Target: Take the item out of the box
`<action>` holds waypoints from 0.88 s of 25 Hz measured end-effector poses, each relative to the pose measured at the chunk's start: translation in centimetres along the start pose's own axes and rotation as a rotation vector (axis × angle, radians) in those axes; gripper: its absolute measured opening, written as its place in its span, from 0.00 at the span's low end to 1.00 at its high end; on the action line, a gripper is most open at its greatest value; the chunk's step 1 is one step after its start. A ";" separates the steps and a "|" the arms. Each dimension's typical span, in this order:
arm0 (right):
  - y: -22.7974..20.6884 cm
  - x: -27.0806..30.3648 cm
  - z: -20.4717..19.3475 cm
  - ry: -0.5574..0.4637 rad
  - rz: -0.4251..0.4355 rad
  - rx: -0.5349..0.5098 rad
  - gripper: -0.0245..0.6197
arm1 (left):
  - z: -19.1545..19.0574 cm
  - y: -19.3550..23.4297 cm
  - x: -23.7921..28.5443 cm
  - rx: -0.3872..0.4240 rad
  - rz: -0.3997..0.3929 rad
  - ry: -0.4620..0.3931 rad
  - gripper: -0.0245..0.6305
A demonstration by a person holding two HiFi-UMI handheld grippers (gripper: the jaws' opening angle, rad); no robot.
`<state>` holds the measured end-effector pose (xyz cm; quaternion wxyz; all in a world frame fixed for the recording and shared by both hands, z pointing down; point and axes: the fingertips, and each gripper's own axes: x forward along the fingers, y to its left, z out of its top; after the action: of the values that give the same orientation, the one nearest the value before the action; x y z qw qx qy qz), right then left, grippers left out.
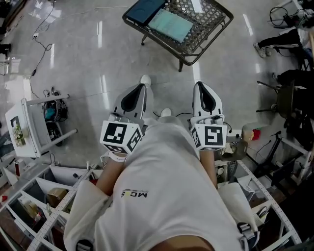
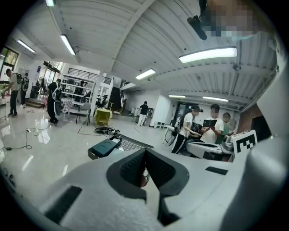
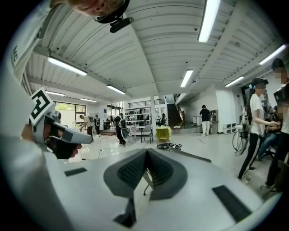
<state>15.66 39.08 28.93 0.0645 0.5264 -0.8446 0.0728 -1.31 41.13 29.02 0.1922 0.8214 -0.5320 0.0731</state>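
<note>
Both grippers clenched, nothing between the jaws: left gripper (image 1: 140, 90) (image 2: 145, 155) and right gripper (image 3: 147, 155) (image 1: 202, 90) are held level in front of the torso, side by side, apart, pointing forward.

Box (image 1: 143, 10) (image 2: 104, 146), dark blue, sits at the left end of the mesh table (image 1: 196, 54) straight ahead, well apart from both grippers. A teal sheet (image 1: 170, 24) lies just beside it. Contents can't be made out.

Room: open glossy floor (image 1: 98, 63) between grippers and table, nothing in the direct line.

Edges: white cart (image 1: 29, 125) to the left, white shelf bays (image 1: 59, 206) low on both sides of the person, a cardboard carton (image 1: 56, 196) in one left bay. Cables (image 1: 41, 46) trail on the floor far left. Dark chair (image 1: 284, 98) and clutter on the right.

Writing: "MC" on the white shirt (image 1: 135, 194); the rest is unreadable. Square black-and-white markers on both gripper cubes.

People stand right of the table in the gripper views, clear of the path.
</note>
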 end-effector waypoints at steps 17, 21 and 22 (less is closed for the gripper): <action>-7.8 25.4 4.7 0.037 -0.040 0.005 0.07 | 9.9 14.6 21.1 -0.030 -0.054 0.032 0.07; -9.2 31.5 7.2 0.026 -0.059 0.005 0.07 | 14.9 18.1 25.3 -0.011 -0.065 -0.010 0.07; -9.6 32.8 7.9 0.021 -0.067 0.006 0.07 | 16.1 18.8 26.3 -0.001 -0.068 -0.021 0.07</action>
<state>9.65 4.51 27.84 0.0743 0.5539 -0.8255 0.0788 -8.53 5.81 27.31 0.1895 0.8396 -0.5058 0.0578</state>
